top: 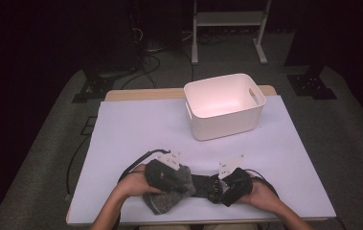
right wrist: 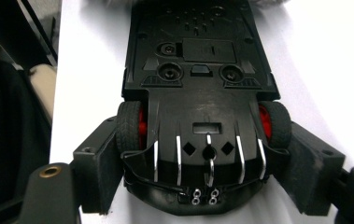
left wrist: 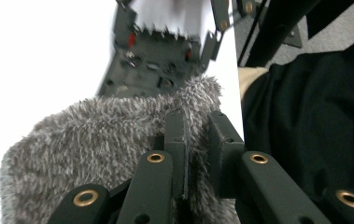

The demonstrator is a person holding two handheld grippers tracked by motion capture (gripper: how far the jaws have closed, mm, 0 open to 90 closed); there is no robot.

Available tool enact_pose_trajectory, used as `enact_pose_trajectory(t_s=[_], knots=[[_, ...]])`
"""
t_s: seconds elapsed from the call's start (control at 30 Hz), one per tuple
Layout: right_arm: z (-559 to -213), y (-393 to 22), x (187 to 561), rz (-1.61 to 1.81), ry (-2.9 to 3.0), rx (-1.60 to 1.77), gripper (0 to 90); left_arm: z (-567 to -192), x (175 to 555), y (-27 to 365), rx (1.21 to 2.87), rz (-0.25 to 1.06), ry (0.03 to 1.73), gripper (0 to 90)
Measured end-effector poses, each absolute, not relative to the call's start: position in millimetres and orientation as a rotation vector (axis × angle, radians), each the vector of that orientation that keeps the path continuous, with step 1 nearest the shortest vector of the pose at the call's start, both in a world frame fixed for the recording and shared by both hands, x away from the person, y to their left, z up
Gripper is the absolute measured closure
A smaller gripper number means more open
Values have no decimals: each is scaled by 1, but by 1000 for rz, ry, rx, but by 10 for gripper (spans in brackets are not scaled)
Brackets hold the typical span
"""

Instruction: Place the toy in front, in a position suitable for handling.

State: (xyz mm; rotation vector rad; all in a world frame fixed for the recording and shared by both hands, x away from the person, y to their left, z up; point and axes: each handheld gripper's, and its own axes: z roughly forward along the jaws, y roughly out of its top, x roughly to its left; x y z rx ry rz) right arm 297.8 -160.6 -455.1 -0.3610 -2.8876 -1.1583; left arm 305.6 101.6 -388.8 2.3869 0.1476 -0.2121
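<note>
A grey fuzzy cloth (top: pixel 168 195) lies bunched at the table's front edge, and my left gripper (top: pixel 178 178) is shut on its fold. In the left gripper view the jaws (left wrist: pixel 198 128) pinch the cloth's (left wrist: pixel 81 144) pile. A black toy car (top: pixel 201 184) with red wheel hubs lies underside up between the two grippers, its far end against the cloth. My right gripper (top: pixel 216 188) is shut on the car (right wrist: pixel 198 88), one pad (right wrist: pixel 95 163) pressed on each wheel at the near end. The car's underside (left wrist: pixel 151 74) faces the left gripper's camera.
A white plastic bin (top: pixel 224 122) with handle slots stands at the back right of the white table sheet (top: pixel 136 129). Both hands rest close to the sheet's front edge. A white frame stand (top: pixel 229 19) and cables lie on the floor beyond.
</note>
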Motion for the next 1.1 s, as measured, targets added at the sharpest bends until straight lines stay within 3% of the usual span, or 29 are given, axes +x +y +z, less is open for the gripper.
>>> enact_pose_trajectory(t_s=[0.23,0.4,0.9,1.1], knots=[[-454,-157,298,-1162,-2912,-327,232,-386,312,82,2350,-237,115,796],[-455,-157,296,-1179,-2932,-317,232,-405,313,61,2456,-233,99,796],[-458,-158,293,-1193,-2952,-289,232,-405,314,122,2454,-136,255,788],[-459,-158,292,-1198,-2956,-282,232,-406,314,121,2424,-135,250,788]])
